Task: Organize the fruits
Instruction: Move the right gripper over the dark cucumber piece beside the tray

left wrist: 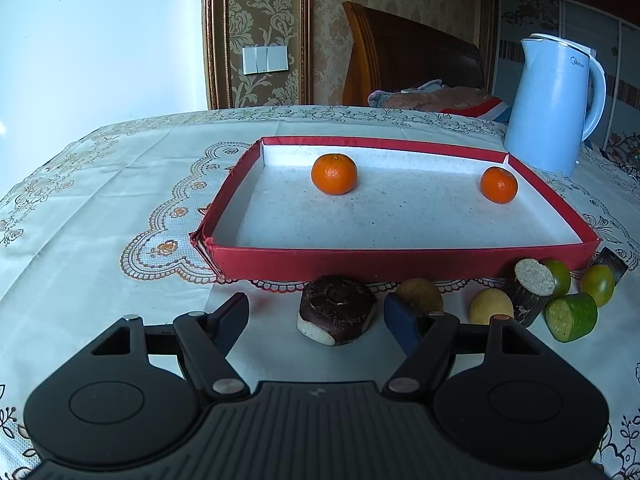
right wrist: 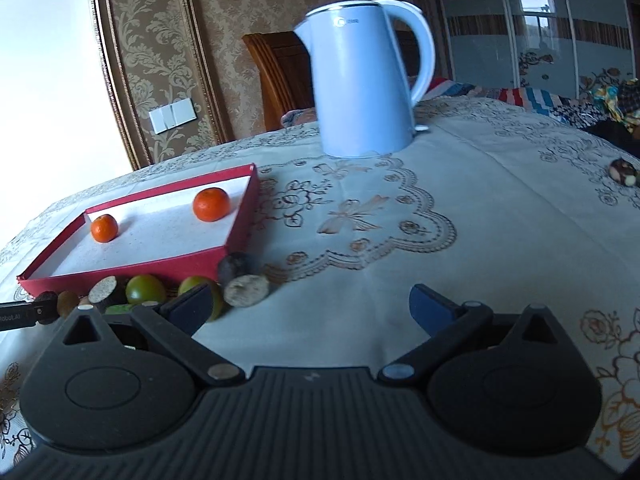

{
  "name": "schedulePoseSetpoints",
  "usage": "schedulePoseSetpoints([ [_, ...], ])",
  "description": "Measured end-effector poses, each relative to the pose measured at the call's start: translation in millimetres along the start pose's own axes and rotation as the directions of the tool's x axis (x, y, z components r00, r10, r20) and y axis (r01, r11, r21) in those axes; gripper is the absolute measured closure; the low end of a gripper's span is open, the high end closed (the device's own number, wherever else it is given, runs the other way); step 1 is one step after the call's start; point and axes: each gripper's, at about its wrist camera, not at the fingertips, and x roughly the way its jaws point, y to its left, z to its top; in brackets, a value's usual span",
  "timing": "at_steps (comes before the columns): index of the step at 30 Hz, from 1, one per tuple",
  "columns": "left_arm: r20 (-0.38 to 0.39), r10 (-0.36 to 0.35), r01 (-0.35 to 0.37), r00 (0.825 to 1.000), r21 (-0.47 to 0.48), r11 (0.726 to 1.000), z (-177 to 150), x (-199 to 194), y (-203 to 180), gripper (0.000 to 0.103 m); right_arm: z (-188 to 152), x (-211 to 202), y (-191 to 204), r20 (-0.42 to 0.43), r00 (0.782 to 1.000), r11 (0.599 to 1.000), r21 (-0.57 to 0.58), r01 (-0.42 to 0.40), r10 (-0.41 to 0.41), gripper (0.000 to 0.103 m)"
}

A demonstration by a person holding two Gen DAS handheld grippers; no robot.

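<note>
Between your left gripper's (left wrist: 316,316) parted, empty jaws sat the dark water chestnut (left wrist: 337,309).
It lay straight ahead, nearer your left than your right gripper (right wrist: 310,306), also released.

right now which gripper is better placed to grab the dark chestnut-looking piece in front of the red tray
Left. The left gripper is open with the dark piece sitting between its fingers. The right gripper faces bare tablecloth.

From the left wrist we look low and forward over the surface (left wrist: 80,200), close behind the tray's (left wrist: 400,264) near wall. From the right wrist we face further right, toward the kettle (right wrist: 360,80), the tray off to our left. We share tray, oranges (left wrist: 334,174) and kettle.
</note>
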Motion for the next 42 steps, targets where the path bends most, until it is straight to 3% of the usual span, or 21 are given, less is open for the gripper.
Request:
schedulePoseSetpoints([
  [12, -0.011, 0.002, -0.002, 1.000, -0.002, 1.000, 0, 3, 0, 0.029, 6, 30, 35, -0.069, 0.995, 0.984, -0.166, 0.066, -0.078, 0.000],
  [18, -0.011, 0.001, -0.001, 1.000, 0.000, 1.000, 0, 3, 0, 0.029, 13, 47, 47, -0.053, 0.991, 0.969, -0.224, 0.109, -0.124, 0.000],
  [24, -0.017, 0.001, -0.001, 1.000, 0.002, 1.000, -1, 4, -1, 0.029, 17, 69, 65, -0.084, 0.978, 0.934, -0.321, 0.155, -0.191, 0.000],
  [42, -0.040, 0.002, -0.001, 0.999, 0.012, 1.000, -1, 8, -2, 0.021, 17, 72, 57, -0.140, 0.982, 0.957, -0.279, 0.084, -0.127, 0.000],
])
